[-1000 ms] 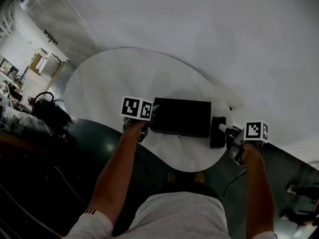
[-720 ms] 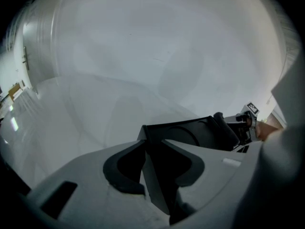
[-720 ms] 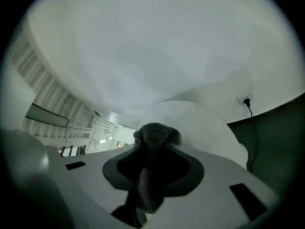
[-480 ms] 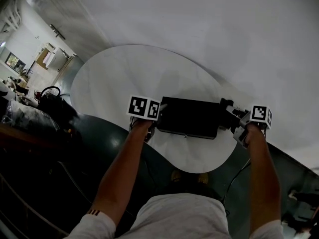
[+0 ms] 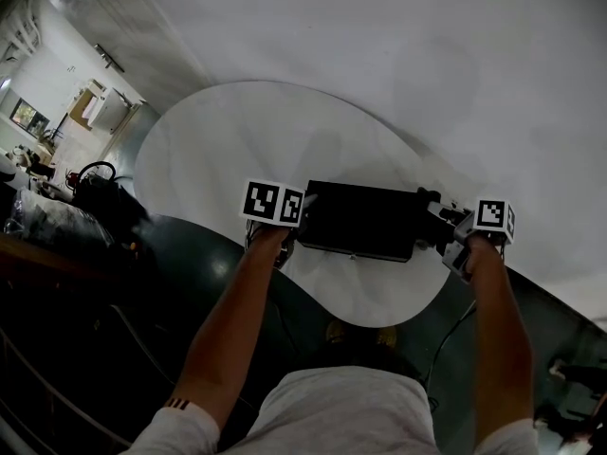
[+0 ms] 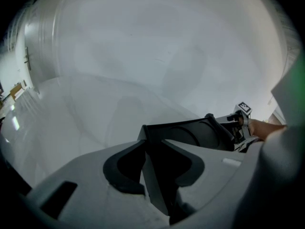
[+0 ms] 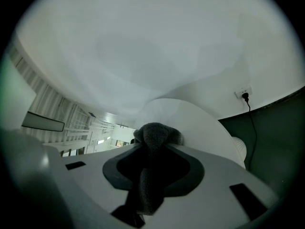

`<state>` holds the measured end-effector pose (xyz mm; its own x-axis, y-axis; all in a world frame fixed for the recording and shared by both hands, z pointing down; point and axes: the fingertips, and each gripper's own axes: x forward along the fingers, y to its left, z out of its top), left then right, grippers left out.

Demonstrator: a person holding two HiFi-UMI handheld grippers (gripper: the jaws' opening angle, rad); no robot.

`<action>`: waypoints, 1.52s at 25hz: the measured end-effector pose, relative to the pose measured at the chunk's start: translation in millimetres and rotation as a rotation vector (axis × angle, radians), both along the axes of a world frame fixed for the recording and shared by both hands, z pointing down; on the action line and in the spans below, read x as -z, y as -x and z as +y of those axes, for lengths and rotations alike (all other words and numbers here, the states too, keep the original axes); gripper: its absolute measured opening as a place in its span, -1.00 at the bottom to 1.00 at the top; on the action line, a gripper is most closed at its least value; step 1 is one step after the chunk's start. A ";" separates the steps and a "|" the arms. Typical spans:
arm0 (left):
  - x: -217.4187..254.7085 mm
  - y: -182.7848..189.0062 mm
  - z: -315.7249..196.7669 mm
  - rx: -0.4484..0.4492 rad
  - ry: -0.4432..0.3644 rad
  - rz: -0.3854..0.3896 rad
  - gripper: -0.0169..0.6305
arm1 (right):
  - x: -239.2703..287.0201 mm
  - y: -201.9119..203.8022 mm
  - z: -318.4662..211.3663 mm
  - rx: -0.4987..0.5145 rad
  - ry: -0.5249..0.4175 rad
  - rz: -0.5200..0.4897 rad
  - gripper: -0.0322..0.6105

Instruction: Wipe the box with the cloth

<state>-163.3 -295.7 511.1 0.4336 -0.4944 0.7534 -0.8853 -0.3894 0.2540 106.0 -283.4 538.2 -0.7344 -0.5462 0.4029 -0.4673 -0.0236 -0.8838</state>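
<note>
A flat black box (image 5: 360, 221) lies on the white rounded table (image 5: 228, 140) in the head view. My left gripper (image 5: 296, 220) is shut on the box's left edge; in the left gripper view the thin black wall (image 6: 159, 175) stands between its jaws and the box (image 6: 190, 135) runs off to the right. My right gripper (image 5: 438, 218) is at the box's right end, shut on a dark grey cloth (image 5: 427, 203). In the right gripper view the cloth (image 7: 155, 137) bulges out past the jaws of the right gripper (image 7: 152, 175) and hides the box.
The table's curved front edge (image 5: 360, 316) is close to the person, with dark floor (image 5: 190, 254) below. A wall socket with a black cable (image 7: 245, 96) shows to the right. Dark clutter (image 5: 100, 197) stands on the floor at far left.
My right gripper has carried the cloth from beside the box's near right corner up to its right end. The left gripper has kept its hold on the box's left edge.
</note>
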 end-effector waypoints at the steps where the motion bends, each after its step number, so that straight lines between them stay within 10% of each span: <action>1: 0.3 0.0 -0.8 0.001 -0.001 0.001 -0.61 | 0.1 0.3 3.9 0.003 0.003 0.004 -0.61; 20: 5.5 -5.2 -1.9 0.003 -0.011 0.007 -0.61 | 4.9 4.4 92.4 0.053 0.009 0.031 -0.61; 38: 2.3 -2.4 2.1 0.003 -0.010 0.009 -0.61 | 10.0 -1.4 -0.8 -0.010 -0.042 -0.014 -0.61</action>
<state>-160.8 -293.6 508.8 0.4388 -0.5034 0.7443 -0.8842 -0.3896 0.2577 107.5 -284.2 528.2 -0.7341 -0.5695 0.3697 -0.4552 0.0087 -0.8904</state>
